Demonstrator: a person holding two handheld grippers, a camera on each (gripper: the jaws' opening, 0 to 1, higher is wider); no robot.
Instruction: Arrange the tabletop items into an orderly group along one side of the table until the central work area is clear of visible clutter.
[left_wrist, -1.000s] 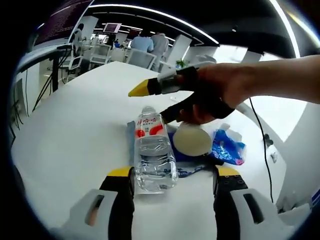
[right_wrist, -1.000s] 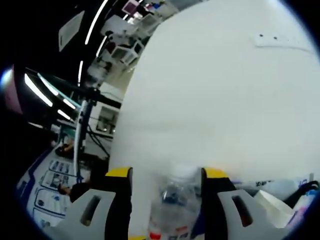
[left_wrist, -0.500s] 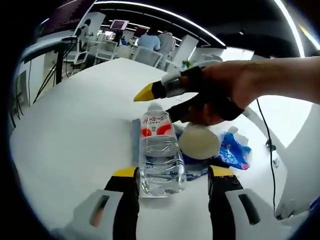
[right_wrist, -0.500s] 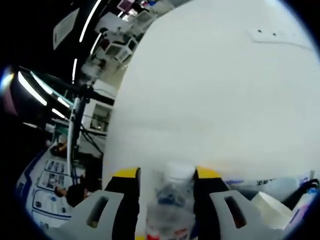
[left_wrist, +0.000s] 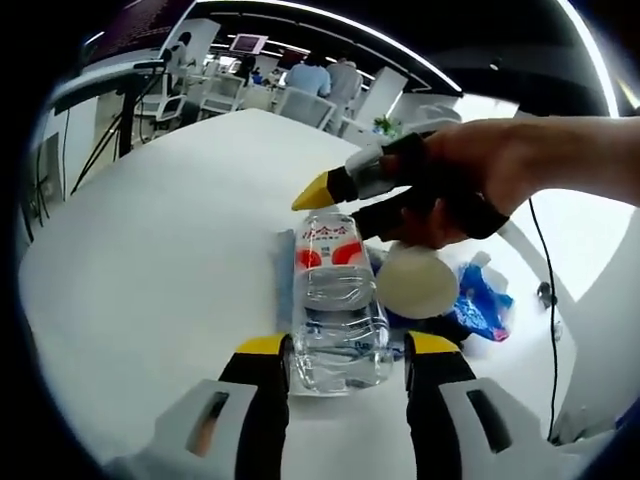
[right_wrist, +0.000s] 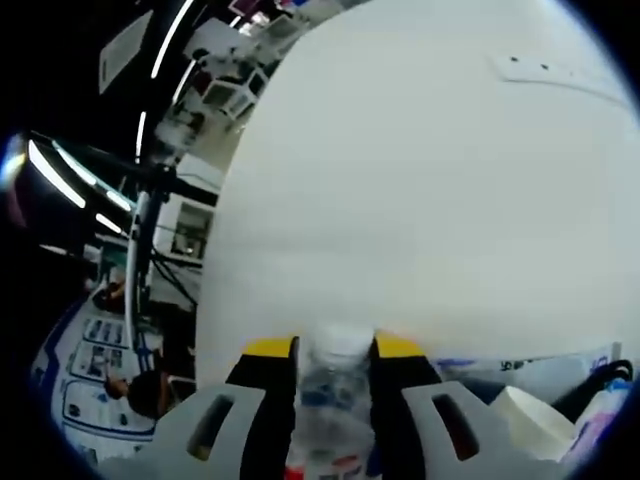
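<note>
A clear water bottle (left_wrist: 335, 300) with a red and white label lies on the white table (left_wrist: 160, 250), its cap pointing away in the left gripper view. My left gripper (left_wrist: 347, 345) is shut on its base, one yellow-tipped jaw against each side. My right gripper (left_wrist: 335, 212), held by a hand (left_wrist: 500, 170), comes in from the right and clamps the cap end. In the right gripper view the same gripper (right_wrist: 335, 350) is shut on the bottle's neck (right_wrist: 335, 375), with the white cap just past the jaws.
A round white lid or cup (left_wrist: 415, 282) and a blue packet (left_wrist: 485, 300) lie right of the bottle, on a blue-printed sheet (left_wrist: 285, 270). A black cable (left_wrist: 540, 270) trails off the right. Chairs and people are beyond the far edge. A socket plate (right_wrist: 560, 72) is set into the table.
Both pairs of jaws have narrowed step by step: the left onto the bottle's base, the right onto its neck. The left camera has come slightly closer to the bottle.
</note>
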